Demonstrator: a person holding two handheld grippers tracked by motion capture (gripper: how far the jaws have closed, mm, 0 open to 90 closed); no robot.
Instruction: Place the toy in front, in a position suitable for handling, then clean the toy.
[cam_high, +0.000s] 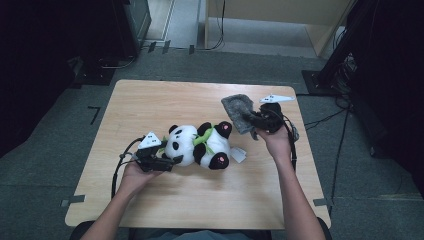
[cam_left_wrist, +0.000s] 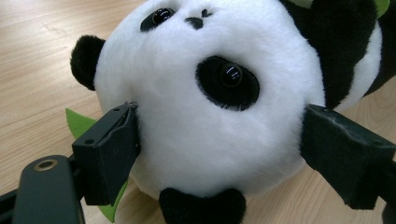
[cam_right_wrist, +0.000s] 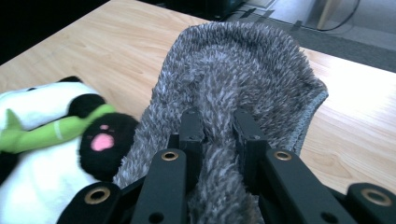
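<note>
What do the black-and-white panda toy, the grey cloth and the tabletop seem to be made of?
Black-and-white panda toy: soft plush, short matte pile, glossy plastic-looking eyes.
Grey cloth: shaggy, fleece-like fabric with a stitched edge, bunching where pinched.
Tabletop: pale wood or wood-look laminate, smooth, visible grain.

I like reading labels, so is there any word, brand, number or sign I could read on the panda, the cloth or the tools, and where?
None can be read.
Tag beside the panda: white, any print too small to read.
Grey plates on the hand-held grippers: small dark marks, too blurred to read.
Grey cloth: no text visible.
</note>
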